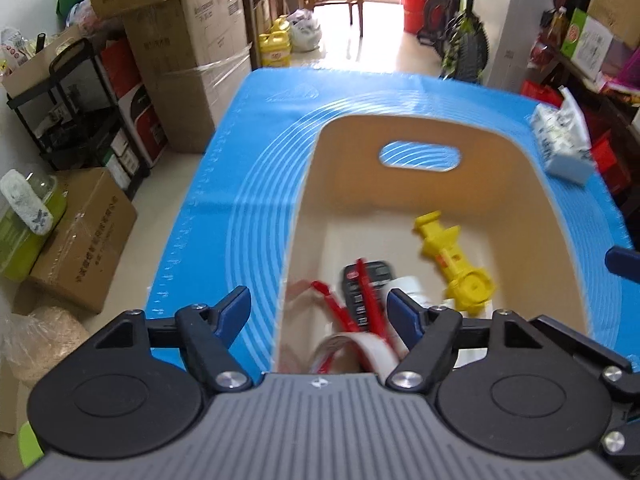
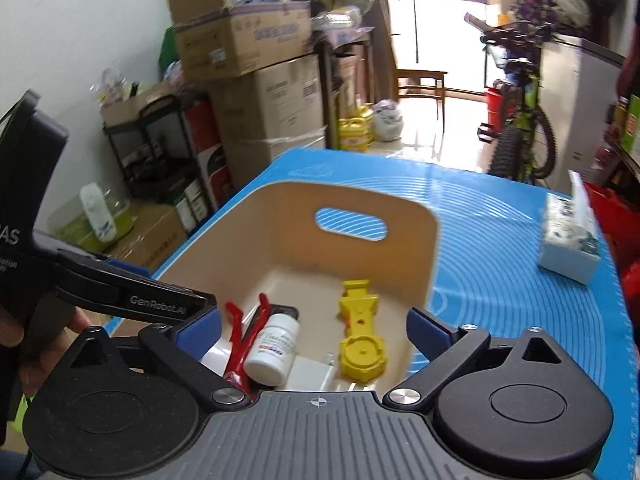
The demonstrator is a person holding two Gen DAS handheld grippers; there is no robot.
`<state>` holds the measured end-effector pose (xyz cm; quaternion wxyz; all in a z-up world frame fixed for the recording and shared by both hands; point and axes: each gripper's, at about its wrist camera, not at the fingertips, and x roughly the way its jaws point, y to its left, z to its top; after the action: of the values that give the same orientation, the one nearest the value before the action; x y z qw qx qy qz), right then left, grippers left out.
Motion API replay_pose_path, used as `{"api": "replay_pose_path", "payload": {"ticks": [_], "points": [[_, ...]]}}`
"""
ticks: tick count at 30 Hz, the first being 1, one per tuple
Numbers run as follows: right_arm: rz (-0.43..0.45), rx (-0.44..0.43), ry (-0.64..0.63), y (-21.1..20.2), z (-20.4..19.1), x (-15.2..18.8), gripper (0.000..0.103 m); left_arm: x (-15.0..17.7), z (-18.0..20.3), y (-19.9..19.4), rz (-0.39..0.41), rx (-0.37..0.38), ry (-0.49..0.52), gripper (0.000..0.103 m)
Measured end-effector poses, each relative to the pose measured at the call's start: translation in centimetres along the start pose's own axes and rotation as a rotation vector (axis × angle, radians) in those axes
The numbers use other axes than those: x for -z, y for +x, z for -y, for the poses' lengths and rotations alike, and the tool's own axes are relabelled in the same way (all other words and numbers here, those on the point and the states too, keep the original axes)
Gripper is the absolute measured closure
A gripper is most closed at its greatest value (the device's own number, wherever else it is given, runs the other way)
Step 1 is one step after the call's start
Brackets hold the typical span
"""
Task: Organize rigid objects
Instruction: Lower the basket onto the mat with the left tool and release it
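From the left wrist, the left gripper (image 1: pixel 318 308) is hanging over the near end of the beige bin (image 1: pixel 308 184) with its jaws apart and nothing between them. In the bin are lying a yellow plastic tool (image 1: pixel 456 264), a red clip (image 1: pixel 366 296) and a dark remote (image 1: pixel 368 280) (blurred). From the right wrist, the right gripper (image 2: pixel 314 328) is standing wide and empty above the same bin, where a white bottle (image 2: pixel 274 354) is resting beside the red clip. On the blue mat (image 2: pixel 500 260) a tissue pack (image 2: pixel 570 240) is sitting outside the bin. To finish the release well, I'd lift both grippers straight up, clear of the rim.
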<state>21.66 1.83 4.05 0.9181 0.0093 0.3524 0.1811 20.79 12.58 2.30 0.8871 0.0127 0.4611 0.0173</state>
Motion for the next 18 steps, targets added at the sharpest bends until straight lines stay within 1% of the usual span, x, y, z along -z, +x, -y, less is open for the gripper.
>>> {"api": "replay_pose_path", "payload": {"ticks": [3,8,11,18], "points": [[0.006,0.030,0.004,-1.5,0.4,-0.3,0.002,-0.1,1.0,-1.4,0.019,0.006,-0.011,0.028],[0.055,0.078,-0.001,-4.8,0.8,-0.7,0.002,0.3,2.5,-3.8,0.049,-0.012,0.028,0.027],[0.069,0.085,0.012,-6.5,1.0,-0.7,0.002,1.0,3.0,-5.4,0.053,-0.018,0.036,0.027],[0.104,0.110,0.004,-10.6,0.5,0.4,0.002,2.9,3.6,-9.0,0.080,-0.032,0.011,0.027]]}}
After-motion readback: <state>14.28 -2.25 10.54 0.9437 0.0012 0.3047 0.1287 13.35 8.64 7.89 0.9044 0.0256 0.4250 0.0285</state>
